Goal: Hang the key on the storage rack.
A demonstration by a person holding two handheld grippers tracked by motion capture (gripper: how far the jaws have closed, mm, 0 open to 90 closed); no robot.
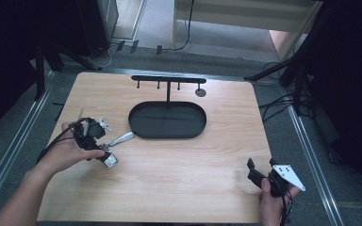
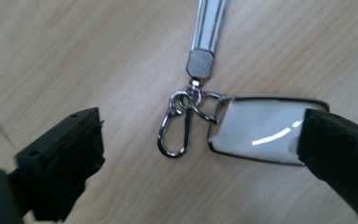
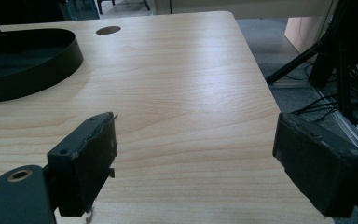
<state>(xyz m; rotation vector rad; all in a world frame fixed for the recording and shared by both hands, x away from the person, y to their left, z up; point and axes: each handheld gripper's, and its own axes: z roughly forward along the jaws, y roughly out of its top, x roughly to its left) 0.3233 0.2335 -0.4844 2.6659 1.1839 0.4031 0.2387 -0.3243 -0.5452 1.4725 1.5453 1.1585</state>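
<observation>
The key fob point(image 2: 256, 133) lies flat on the counter point(image 1: 184, 160), on its left side, a little to the near left of the black tray point(image 1: 167, 120). In the left gripper view it shows a glossy pale face in a dark rim, and no brand or lettering can be read on it. A ring joins it to a silver clip point(image 2: 173, 130) and to a knurled metal cap point(image 2: 200, 63), from which a grey striped strap point(image 2: 209, 21) runs away toward the tray. In the high view the strap end point(image 1: 121, 138) lies just beside the tray's near left rim; whether it touches the rim I cannot tell.

The left tongs point(image 2: 200, 154) stand over the fob with the jaws wide apart. One jaw covers an end of the fob in that view and the other is well clear of it, over bare wood on the far side of the clip. The pads do not press on anything, so nothing is held.

The right tongs point(image 3: 193, 156) are near the counter's near right corner, well apart from the fob, held in the person's right hand point(image 1: 271, 200). Their jaws stand apart with only bare wood between them. A grey three-cornered plate with small dark dots sits on top of them; it carries no writing.

Behind the tray rises a black rack point(image 1: 168, 79) with small hooks, and a dark round hole point(image 1: 200, 92) sits in the counter beside it.
</observation>
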